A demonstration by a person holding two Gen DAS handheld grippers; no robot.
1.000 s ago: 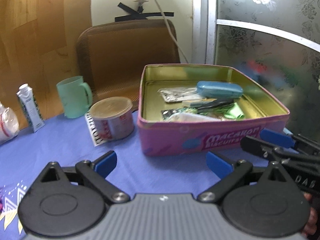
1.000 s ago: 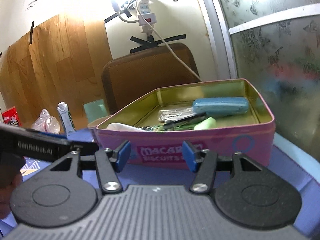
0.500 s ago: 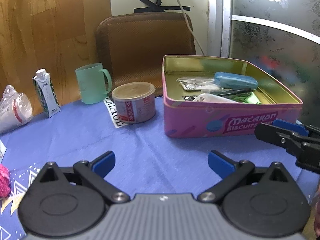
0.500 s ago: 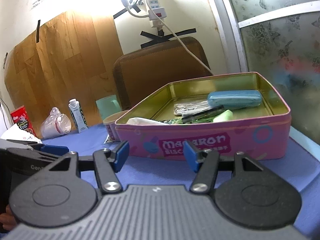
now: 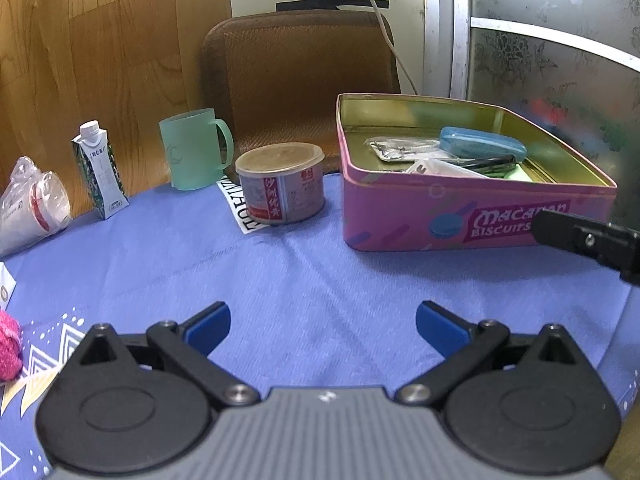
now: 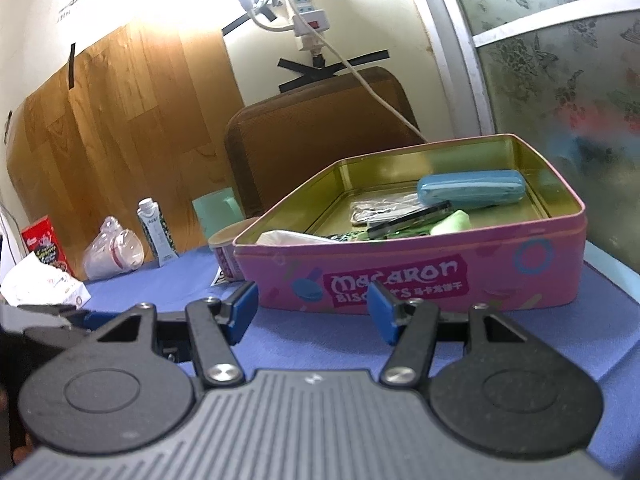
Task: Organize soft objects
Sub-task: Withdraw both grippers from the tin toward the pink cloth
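**A:** What's the tabletop made of?

**B:** A blue-violet cloth (image 5: 304, 280), slightly creased, with a white triangle pattern at its near left corner. On it stands a pink metal tin (image 5: 460, 216), rectangular with rounded corners, its inside a shiny gold, lettered "Macaron Biscuits" on the near wall.

**A:** And in the tin?

**B:** A blue hard-shelled oblong case (image 5: 482, 147) at the far side, a clear crinkled plastic packet (image 5: 396, 149) left of it, a white packet (image 6: 288, 237) at the near left corner, a dark flat strip and a pale green soft piece (image 6: 452, 224) towards the right.

**A:** Other containers?

**B:** Just left of the tin, a round can (image 5: 280, 182) with a tan lid. Farther left, a frosted green mug (image 5: 194, 150), a small carton (image 5: 100, 170), and stacked cups in a clear bag (image 5: 34, 200).

**A:** Any soft object outside the tin?

**B:** A pink knitted lump (image 5: 9, 344) at the near left edge, well apart from the tin.

**A:** The grippers?

**B:** The left gripper (image 5: 322, 330) gapes wide over bare cloth, holding nothing. The right gripper (image 6: 312, 308) stands part open, empty, near the tin's front wall.
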